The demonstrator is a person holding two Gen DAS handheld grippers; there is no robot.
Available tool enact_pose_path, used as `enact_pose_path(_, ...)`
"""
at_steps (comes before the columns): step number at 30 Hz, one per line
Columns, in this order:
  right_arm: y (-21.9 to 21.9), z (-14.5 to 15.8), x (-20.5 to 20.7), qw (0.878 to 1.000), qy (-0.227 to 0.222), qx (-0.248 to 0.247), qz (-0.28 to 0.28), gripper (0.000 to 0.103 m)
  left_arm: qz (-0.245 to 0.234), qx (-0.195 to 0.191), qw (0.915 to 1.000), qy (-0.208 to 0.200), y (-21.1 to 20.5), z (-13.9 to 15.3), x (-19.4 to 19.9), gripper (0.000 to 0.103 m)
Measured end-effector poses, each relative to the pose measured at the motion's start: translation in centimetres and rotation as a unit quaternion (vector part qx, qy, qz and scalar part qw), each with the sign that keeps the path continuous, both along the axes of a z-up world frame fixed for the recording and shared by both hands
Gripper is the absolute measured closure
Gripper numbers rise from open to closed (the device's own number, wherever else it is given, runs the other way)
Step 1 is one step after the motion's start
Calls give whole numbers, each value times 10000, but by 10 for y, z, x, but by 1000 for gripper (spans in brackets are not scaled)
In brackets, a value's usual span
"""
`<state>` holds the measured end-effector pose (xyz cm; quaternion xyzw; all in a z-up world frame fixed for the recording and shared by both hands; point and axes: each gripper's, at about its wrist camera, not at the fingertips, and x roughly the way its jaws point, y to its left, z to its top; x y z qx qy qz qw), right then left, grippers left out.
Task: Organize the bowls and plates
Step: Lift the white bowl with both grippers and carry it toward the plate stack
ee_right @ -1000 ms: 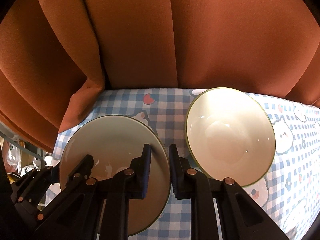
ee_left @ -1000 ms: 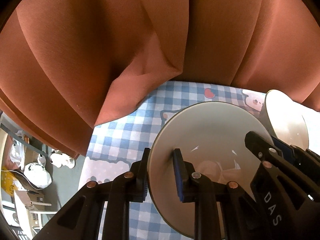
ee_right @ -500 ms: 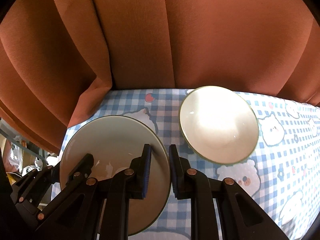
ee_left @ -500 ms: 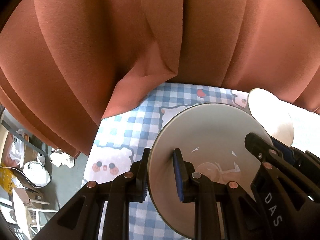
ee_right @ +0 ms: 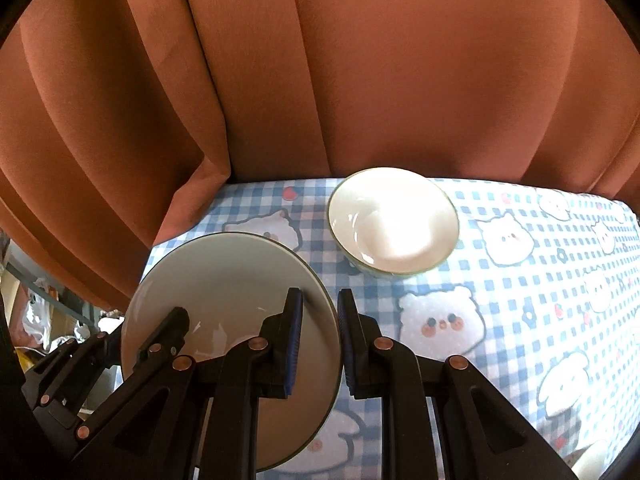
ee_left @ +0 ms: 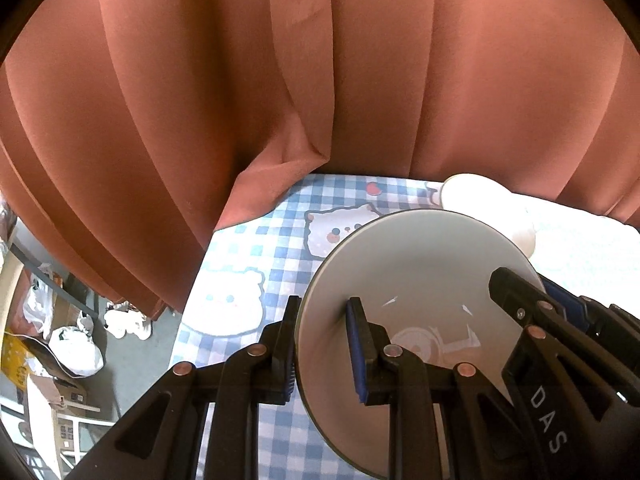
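Note:
A pale round plate hangs tilted above the checked tablecloth, held at two opposite rims. My left gripper is shut on its left rim, and its fingers show at the plate's left edge in the right wrist view. My right gripper is shut on the right rim; its black finger shows at the plate's right side in the left wrist view. A white bowl stands upright on the cloth beyond the plate, apart from it.
The table wears a blue-and-white checked cloth with cartoon animals. A rust-brown curtain hangs right behind the table's far edge. Past the table's left edge lies the floor with bags and boxes.
Both grippers have risen and drawn back with the plate held between them. The bowl now looks smaller and farther off, and more of the cloth shows.

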<state>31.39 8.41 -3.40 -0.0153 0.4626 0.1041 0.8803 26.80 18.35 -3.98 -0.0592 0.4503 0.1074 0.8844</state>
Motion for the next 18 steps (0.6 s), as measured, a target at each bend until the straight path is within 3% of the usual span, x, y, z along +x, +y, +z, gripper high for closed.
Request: enact_pose_path(18,-84,46,-74,9996,-162,211,50,81,20,158,9997,-178,-81,42,-68,82)
